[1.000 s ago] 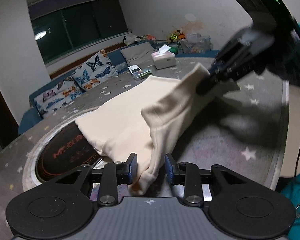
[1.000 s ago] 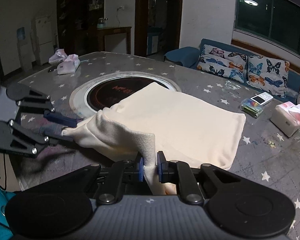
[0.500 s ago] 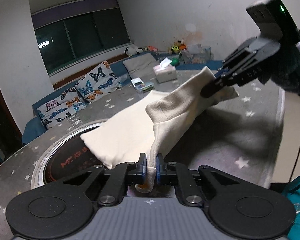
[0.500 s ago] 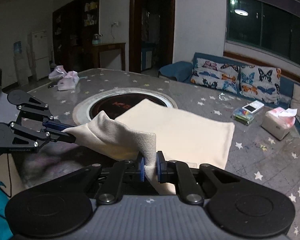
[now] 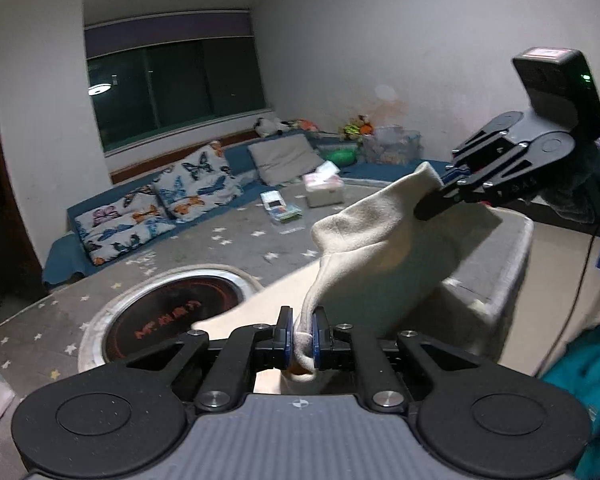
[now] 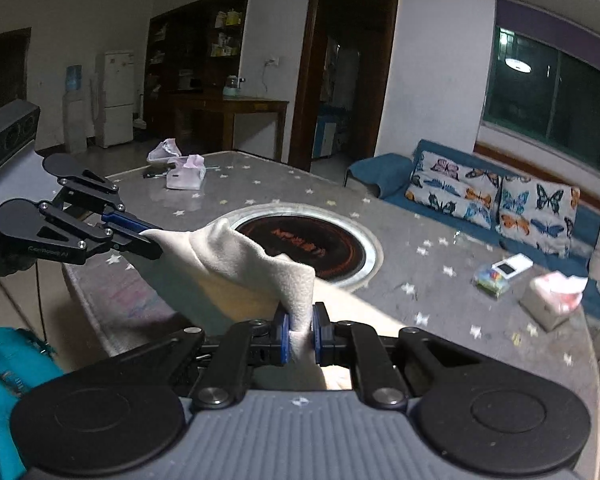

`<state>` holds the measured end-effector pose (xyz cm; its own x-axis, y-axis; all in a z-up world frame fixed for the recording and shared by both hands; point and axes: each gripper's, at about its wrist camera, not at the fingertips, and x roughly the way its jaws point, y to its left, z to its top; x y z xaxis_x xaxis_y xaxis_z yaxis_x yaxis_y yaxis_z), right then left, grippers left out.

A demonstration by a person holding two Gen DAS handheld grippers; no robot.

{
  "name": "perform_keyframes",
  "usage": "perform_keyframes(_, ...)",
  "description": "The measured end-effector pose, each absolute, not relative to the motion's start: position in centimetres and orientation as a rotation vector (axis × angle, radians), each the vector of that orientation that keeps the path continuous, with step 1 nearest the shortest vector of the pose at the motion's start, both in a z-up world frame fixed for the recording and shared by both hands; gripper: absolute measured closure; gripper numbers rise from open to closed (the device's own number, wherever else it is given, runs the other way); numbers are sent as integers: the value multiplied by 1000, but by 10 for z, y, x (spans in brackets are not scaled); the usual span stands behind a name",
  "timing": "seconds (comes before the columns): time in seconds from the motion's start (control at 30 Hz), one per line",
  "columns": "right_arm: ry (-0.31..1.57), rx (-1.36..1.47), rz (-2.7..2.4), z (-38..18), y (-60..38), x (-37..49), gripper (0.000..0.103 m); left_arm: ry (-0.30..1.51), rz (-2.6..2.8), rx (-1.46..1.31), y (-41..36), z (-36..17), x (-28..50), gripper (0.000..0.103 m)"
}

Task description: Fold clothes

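Both tongs (image 5: 300,334) (image 6: 300,334) around cream garment (image 5: 380,256) edge.

Garment (image 5: 372,252) matt fleecy cloth; table (image 6: 440,264) smooth, semi-gloss; tongs (image 5: 300,338) matt plastic.

White walls, dim room. Dark window (image 5: 176,92) at 11 o'clock in left view, ceiling lamp reflected in glass. Blue bench sofa (image 5: 100,236) under window, butterfly cushions (image 5: 198,188) on it, grey pillow (image 5: 280,158) beside. Toys (image 5: 356,128) in far corner at 1 o'clock. Grey star-patterned table (image 6: 440,264) with round inset cooktop (image 6: 308,244). Right view: dark doorway (image 6: 348,68) at 12 o'clock, wooden desk (image 6: 236,108), shelves (image 6: 204,40), white fridge (image 6: 116,96) at 10 o'clock.
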<state>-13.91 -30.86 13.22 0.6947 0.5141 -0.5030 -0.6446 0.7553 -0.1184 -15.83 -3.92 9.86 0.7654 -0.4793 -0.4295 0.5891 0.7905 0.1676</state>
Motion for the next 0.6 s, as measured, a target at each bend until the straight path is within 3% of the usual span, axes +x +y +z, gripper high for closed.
perform_keyframes(0.33, 486, -335, 638, 127, -293, -47, 93, 441, -493, 266, -45, 87, -62, 93)
perform_keyframes(0.6, 638, -274, 572, 69, -286, 43, 92, 585, -427, 242, -55, 45, 30, 93)
